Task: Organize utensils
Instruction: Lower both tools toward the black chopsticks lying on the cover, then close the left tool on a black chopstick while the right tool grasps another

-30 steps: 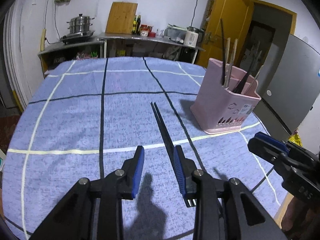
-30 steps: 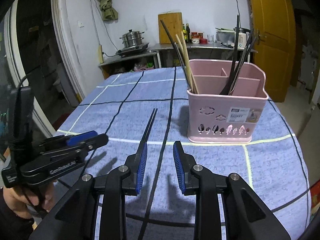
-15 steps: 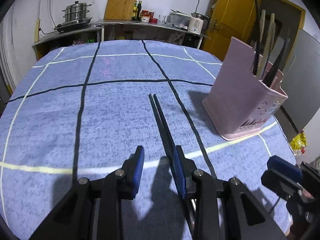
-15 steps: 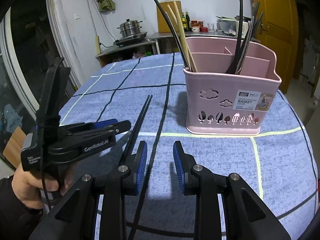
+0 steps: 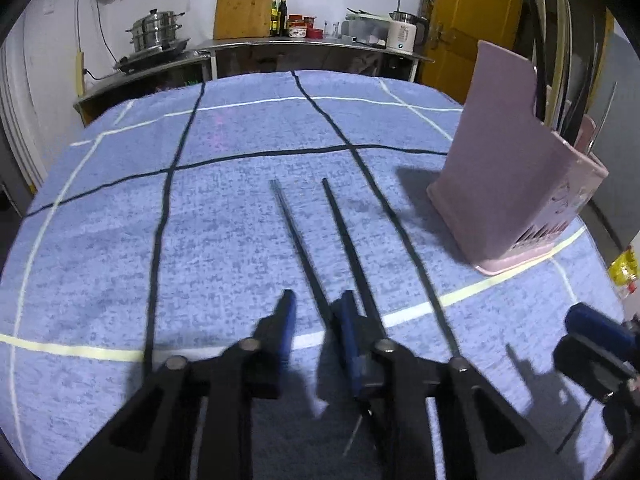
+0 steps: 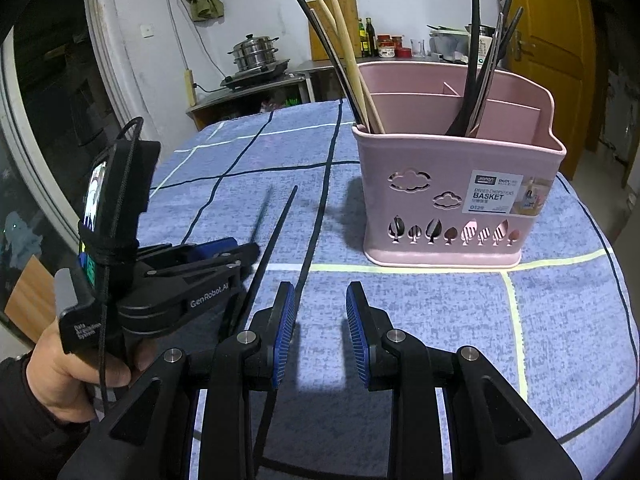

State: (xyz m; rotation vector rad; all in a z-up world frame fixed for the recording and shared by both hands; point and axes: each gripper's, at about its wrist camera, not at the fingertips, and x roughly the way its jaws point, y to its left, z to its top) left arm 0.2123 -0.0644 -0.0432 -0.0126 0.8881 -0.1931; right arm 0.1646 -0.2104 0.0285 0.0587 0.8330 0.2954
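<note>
A worktop [image 5: 120, 208] covered in blue cloth with black and pale grid lines fills both views; a kitchen counter with a steamer pot [image 5: 154, 34] and a wooden cutting board [image 5: 244, 6] stands behind its far edge.

Two black chopsticks [image 5: 352, 240] lie near the middle of the worktop, their far tips spread apart and pointing toward the far edge; their near ends run in under the left gripper [image 5: 316, 320]; its blue-padded fingers [image 5: 288, 320] are closing, with one chopstick lying between them, blurred, and the other passing beside or under the right-hand finger; whether the pads already press on the stick cannot be told, so the grip reads as not yet made.

A pink utensil basket [image 6: 460, 200] stands toward the right side of the worktop, well apart from the chopsticks; dark and wooden utensils already stand upright in its compartments.

The right gripper [image 6: 320, 332] hovers over the near edge of the worktop with its fingers released, partly apart and holding nothing; the left gripper shows beside it in the right wrist view, held in a person's hand [image 6: 68, 372].

The step in hand appears to be picking up the loose chopsticks; next, the fingers probably need to finish clenching on a stick, or both, then lift, tilt it upright and carry it across to a basket compartment; the splayed tips suggest one stick may slip free.
</note>
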